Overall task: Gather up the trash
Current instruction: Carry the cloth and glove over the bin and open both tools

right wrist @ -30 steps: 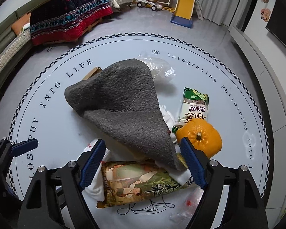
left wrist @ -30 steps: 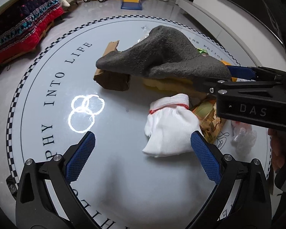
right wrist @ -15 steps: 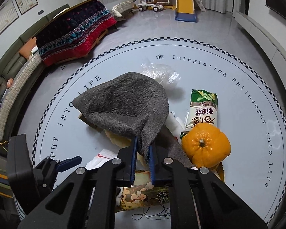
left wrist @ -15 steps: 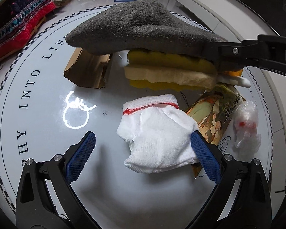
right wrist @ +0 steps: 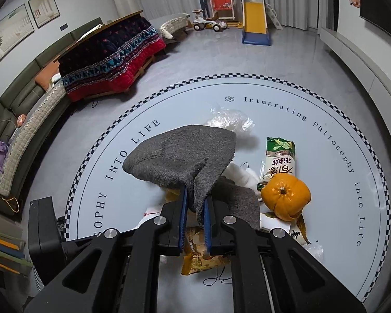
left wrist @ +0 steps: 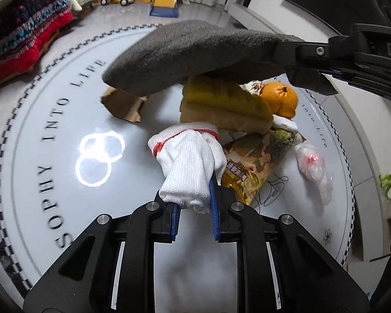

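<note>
- On the round white counter [right wrist: 333, 130], two hand-held grippers each hold a piece of fabric; a second ago both stood wide open.
- The left hand-held gripper [left wrist: 194, 206] has just been closing and now clamps the near end of the one white glove [left wrist: 190, 164], which earlier lay loose between its blue pads.
- The right hand-held gripper [right wrist: 194, 214] is pinched on a fold of the one grey cloth [right wrist: 185, 156]; the cloth, draped flat over the pile a second ago, now hangs lifted above it.
- With the cloth raised, one yellow sponge [left wrist: 221, 104] shows beneath it in the left view, where it was covered before.
- Counted on the counter: one orange [right wrist: 286, 198], one green snack wrapper [right wrist: 280, 159], one yellow-brown snack packet [left wrist: 255, 161], one piece of brown cardboard [left wrist: 122, 104], and two crumpled clear plastic bags [right wrist: 229, 121] [left wrist: 314, 167], one at the far side and one beside the packet.
</note>
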The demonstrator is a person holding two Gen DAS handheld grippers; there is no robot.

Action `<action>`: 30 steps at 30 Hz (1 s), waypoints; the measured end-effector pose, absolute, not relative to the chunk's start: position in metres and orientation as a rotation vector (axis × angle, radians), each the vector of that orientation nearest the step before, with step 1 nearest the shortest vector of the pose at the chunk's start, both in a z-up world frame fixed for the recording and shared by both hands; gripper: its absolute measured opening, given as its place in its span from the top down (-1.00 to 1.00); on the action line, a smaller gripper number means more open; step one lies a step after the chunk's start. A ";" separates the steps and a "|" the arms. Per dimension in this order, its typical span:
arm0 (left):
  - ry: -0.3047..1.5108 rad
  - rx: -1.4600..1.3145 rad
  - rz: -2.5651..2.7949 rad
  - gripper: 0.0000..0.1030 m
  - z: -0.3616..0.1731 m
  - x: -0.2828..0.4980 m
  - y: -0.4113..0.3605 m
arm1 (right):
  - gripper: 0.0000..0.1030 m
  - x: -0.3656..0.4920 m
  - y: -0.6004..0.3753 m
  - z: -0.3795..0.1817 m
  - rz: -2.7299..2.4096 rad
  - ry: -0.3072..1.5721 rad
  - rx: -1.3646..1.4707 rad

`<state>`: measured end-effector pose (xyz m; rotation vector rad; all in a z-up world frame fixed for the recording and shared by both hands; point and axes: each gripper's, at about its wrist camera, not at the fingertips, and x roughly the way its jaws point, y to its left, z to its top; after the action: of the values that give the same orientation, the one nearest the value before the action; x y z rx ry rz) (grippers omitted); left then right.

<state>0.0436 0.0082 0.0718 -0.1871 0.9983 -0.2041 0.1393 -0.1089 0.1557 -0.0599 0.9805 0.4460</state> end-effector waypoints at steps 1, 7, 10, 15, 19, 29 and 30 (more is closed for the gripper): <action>0.983 -0.181 -0.197 0.64 0.078 0.039 0.013 | 0.77 0.135 -0.107 0.161 0.447 0.973 -0.064; 0.921 -0.182 -0.145 0.64 0.104 0.002 0.041 | 0.77 0.106 -0.088 0.191 0.463 0.920 -0.078; 0.890 -0.177 -0.107 0.64 0.117 -0.018 0.056 | 0.77 0.091 -0.076 0.208 0.478 0.891 -0.090; 0.848 -0.193 -0.058 0.64 0.132 -0.051 0.083 | 0.77 0.066 -0.050 0.235 0.513 0.842 -0.117; 0.820 -0.200 -0.007 0.64 0.141 -0.079 0.108 | 0.77 0.045 -0.024 0.249 0.556 0.818 -0.138; 0.782 -0.253 0.178 0.64 0.146 -0.157 0.177 | 0.77 -0.012 0.061 0.239 0.716 0.818 -0.210; 0.780 -0.261 0.193 0.64 0.146 -0.163 0.183 | 0.77 -0.019 0.071 0.237 0.739 0.821 -0.215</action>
<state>-0.1634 0.1833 0.1457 -0.2606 0.7795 0.1935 -0.0190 0.0708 0.2369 -0.2153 0.8211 0.7389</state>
